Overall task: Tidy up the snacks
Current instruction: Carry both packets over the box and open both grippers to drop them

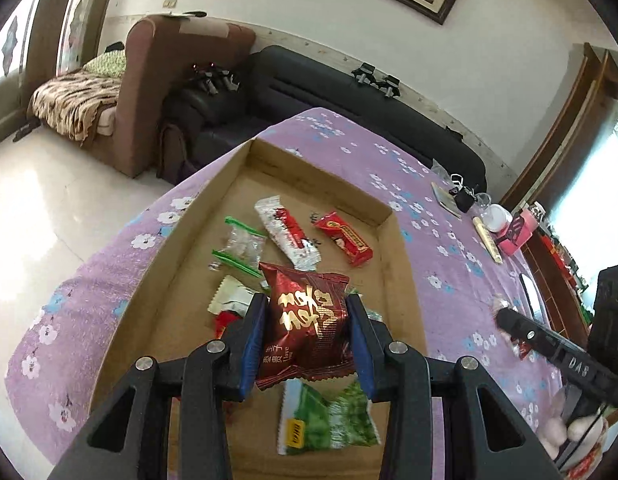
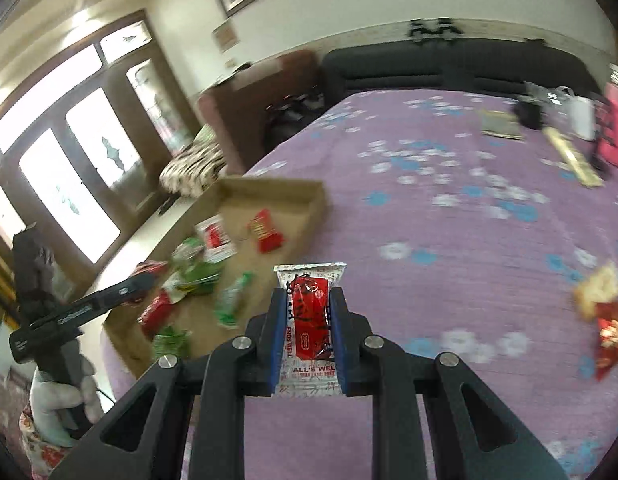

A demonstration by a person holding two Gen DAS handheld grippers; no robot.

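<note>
I see a dark red foil snack packet (image 1: pixel 309 324) pinched above my cardboard tray (image 1: pixel 197 240) of wrapped snacks; a white-and-red wafer packet (image 2: pixel 311 320) stands clamped over purple cloth.

Grippers: two, left (image 1: pixel 307 334) and right (image 2: pixel 309 334)
Cardboard trays: one (image 1: pixel 393 248)
Dark red packets: one (image 1: pixel 307 328)
White-and-red packets: two (image 1: pixel 287 232) (image 2: pixel 311 328)
Green packets, left view: one (image 1: pixel 329 420)
Small red bars: one (image 1: pixel 343 238)
Clear zip bags: one (image 1: pixel 243 246)

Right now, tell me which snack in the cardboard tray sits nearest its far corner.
The small red bar-shaped packet, lying flat in the cardboard tray. The white-and-red wrapper lies beside it toward the middle, and the green packet sits at the near end.
</note>
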